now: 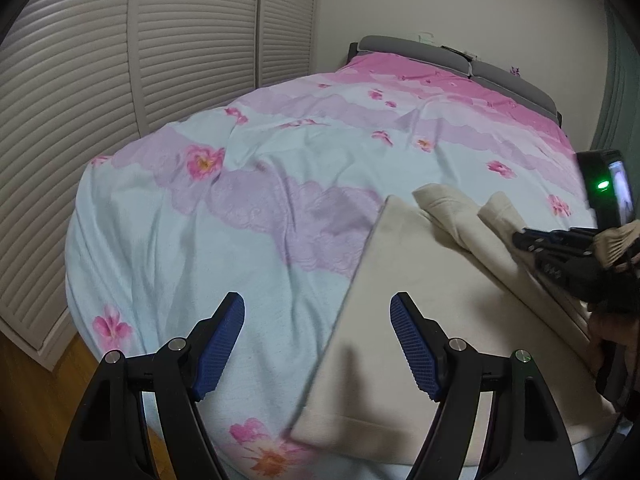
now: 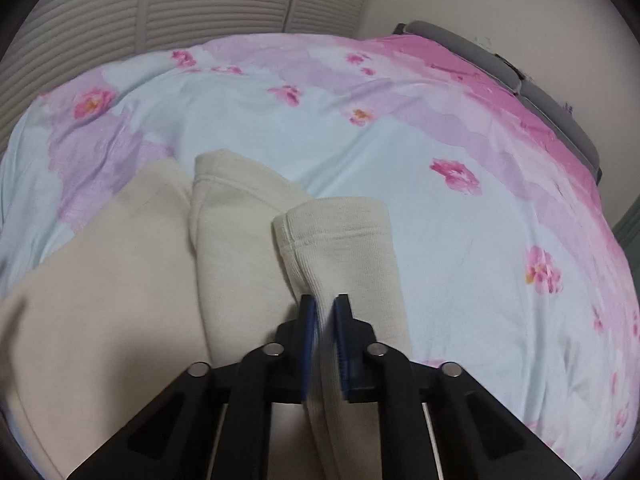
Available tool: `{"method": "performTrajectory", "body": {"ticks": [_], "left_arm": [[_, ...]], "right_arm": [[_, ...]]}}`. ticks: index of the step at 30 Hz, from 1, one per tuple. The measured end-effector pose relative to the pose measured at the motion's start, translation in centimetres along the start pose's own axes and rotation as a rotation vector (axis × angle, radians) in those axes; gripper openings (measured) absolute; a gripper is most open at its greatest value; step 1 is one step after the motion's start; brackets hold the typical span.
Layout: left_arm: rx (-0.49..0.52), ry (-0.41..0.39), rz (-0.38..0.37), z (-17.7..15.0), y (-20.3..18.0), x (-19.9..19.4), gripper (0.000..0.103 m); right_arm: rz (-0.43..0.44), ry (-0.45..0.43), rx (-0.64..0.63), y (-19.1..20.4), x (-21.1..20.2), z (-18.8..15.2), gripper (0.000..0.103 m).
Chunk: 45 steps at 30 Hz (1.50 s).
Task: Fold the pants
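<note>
We see a bed [image 1: 460, 60] covered by a floral bedspread [image 1: 240, 220] in pale blue, lilac and pink, rumpled near its middle. A grey padded headboard [image 1: 400, 44] stands against a plain wall [image 1: 460, 0]. Louvred closet doors [image 1: 100, 60] run along one side, above a wooden floor [image 1: 32, 400].

The light was dim and soft, with a cool tint and no glare, and only faint shadows lay on the bedspread [image 1: 168, 240] under the left gripper [image 1: 318, 344]. Both fisheye views bent the scene strongly, with black corners from 1 to 11 o'clock. The right gripper [image 2: 327, 344] looked slightly blurred at its pads.
</note>
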<state>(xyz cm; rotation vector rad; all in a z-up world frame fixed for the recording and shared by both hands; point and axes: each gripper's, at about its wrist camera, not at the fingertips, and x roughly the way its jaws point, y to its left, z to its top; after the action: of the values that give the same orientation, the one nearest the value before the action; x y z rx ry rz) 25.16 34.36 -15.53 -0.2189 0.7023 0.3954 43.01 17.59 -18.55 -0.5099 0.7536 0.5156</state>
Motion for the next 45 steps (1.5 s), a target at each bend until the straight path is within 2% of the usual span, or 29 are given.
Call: {"method": "performTrajectory", "body": {"ticks": [5, 11, 15, 17, 19, 22, 26, 27, 29, 31, 35, 37, 41, 45], "left_arm": [[-0.029, -0.032, 0.020, 0.2, 2.5, -1.6, 0.075], [-0.090, -0.068, 0.085, -0.1, 7.3, -4.6, 0.078], [-0.127, -0.066, 0.128, -1.4, 9.9, -6.0, 0.080], [-0.135, -0.050, 0.139, -2.2, 10.8, -6.3, 0.081], [-0.140, -0.033, 0.136, -2.9, 11.2, -6.2, 0.081], [-0.136, -0.013, 0.116, -3.8, 11.0, -6.1, 0.081], [-0.117, 0.002, 0.067, -4.4, 9.3, -5.8, 0.081], [-0.118, 0.006, 0.051, -4.4, 8.9, -5.7, 0.081], [-0.124, 0.014, 0.016, -4.3, 8.2, -5.5, 0.081], [-0.137, 0.020, -0.027, -4.2, 7.3, -5.4, 0.080], [-0.172, 0.033, -0.145, -3.6, 4.6, -4.7, 0.080], [-0.176, 0.042, -0.174, -3.6, 3.1, -4.0, 0.080], [-0.202, 0.086, -0.218, -4.0, 1.0, -1.9, 0.060], [-0.295, 0.133, -0.234, -4.8, 1.0, 0.2, 0.054]], "right_arm": [[0.060, -0.104, 0.083, -0.2, -3.9, 0.5, 0.008], [0.277, -0.192, 0.063, 4.7, -9.8, 1.0, 0.008], [0.425, -0.167, 0.022, 9.9, -11.4, -0.9, 0.008], [0.444, -0.132, -0.026, 12.6, -10.8, -2.4, 0.008], [0.469, -0.073, -0.022, 14.0, -9.3, -4.0, 0.008], [0.442, -0.037, -0.089, 16.0, -7.7, -6.3, 0.009], [0.428, -0.056, -0.142, 16.2, -7.9, -7.1, 0.013], [0.436, -0.062, -0.135, 15.9, -8.3, -6.9, 0.014], [0.451, -0.080, -0.117, 14.9, -9.3, -6.6, 0.024], [0.428, -0.127, -0.105, 13.7, -10.6, -5.8, 0.036], [0.367, -0.185, -0.114, 11.0, -12.4, -4.2, 0.037], [0.333, -0.209, -0.097, 9.1, -13.0, -3.6, 0.037], [0.261, -0.239, -0.061, 6.1, -14.1, -3.6, 0.037], [0.234, -0.240, -0.026, 3.8, -14.6, -4.1, 0.037]]}}
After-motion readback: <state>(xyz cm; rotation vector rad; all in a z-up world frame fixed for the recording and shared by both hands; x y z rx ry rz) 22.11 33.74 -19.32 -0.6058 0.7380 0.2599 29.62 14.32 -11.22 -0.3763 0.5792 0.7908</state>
